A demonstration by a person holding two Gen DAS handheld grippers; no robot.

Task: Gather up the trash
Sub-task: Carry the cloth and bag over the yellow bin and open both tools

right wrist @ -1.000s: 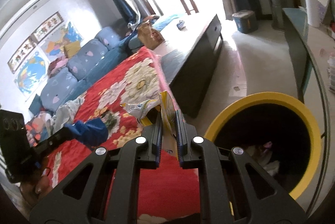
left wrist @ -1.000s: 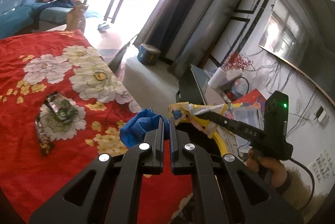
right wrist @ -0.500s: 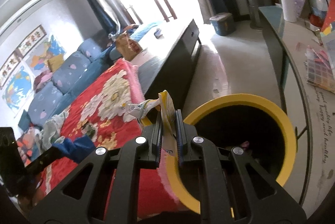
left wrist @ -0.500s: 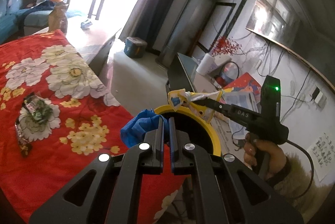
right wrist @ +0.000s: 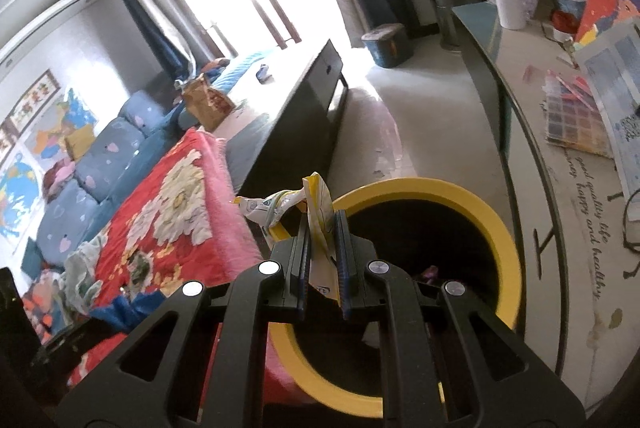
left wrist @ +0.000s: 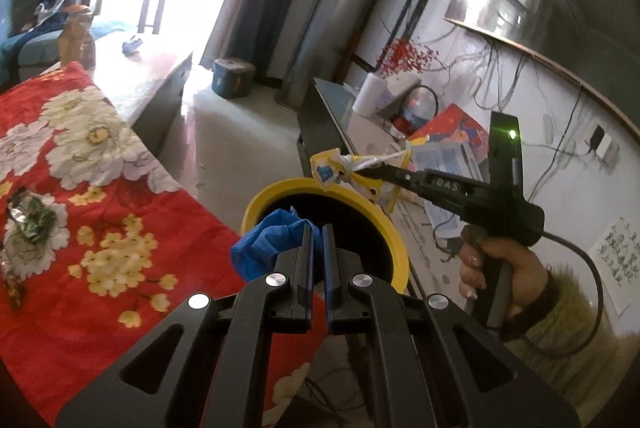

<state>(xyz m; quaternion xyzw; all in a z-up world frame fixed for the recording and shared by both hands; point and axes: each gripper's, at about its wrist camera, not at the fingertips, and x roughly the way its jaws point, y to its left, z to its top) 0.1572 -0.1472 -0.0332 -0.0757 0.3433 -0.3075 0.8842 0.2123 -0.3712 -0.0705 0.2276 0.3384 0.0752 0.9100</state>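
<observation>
In the left wrist view, a red blanket with white and yellow flowers (left wrist: 80, 188) filled the nine o'clock side, and a crumpled green and silver foil wrapper (left wrist: 30, 218) lay on it near the left edge. At the centre, the left gripper (left wrist: 316, 228) was clenched on a crumpled blue plastic bag (left wrist: 268, 244), held over the near rim of a round black bin with a yellow rim (left wrist: 396, 244). At three o'clock, the right gripper (left wrist: 362, 170), gripped by a bare hand (left wrist: 500, 268), pinched a crinkled yellow and white wrapper (left wrist: 340, 168) above the bin's far rim.

In the right wrist view, the blanket (right wrist: 160, 212) lay at nine o'clock. The right gripper (right wrist: 322, 224) grasped the yellow wrapper (right wrist: 316, 204) over the bin's (right wrist: 508, 248) left rim.
</observation>
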